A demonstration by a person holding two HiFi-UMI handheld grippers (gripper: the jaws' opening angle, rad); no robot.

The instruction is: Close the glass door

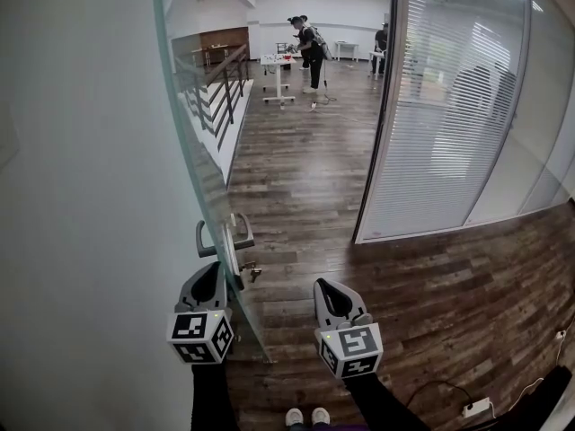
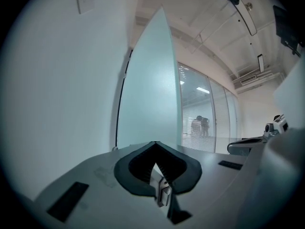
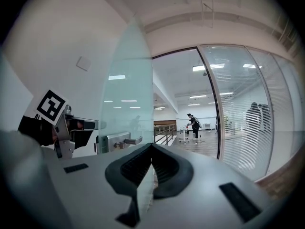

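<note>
Both black-sleeved forearms (image 1: 212,398) reach in from the bottom of the frame, pointing level. The left hand-held gripper (image 1: 216,268) is closed on nothing, just under the silver lever handle (image 1: 225,239) of the tall frosted glass door (image 1: 193,106), which stands ajar. The right hand-held gripper (image 1: 322,284), closed and empty too, sits right of the door's edge, apart from it.

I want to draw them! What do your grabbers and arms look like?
The left gripper and right gripper are pale grey shells with dark ribbed jaws. Each carries a white cube with black square markers. Both sleeves are black.
</note>
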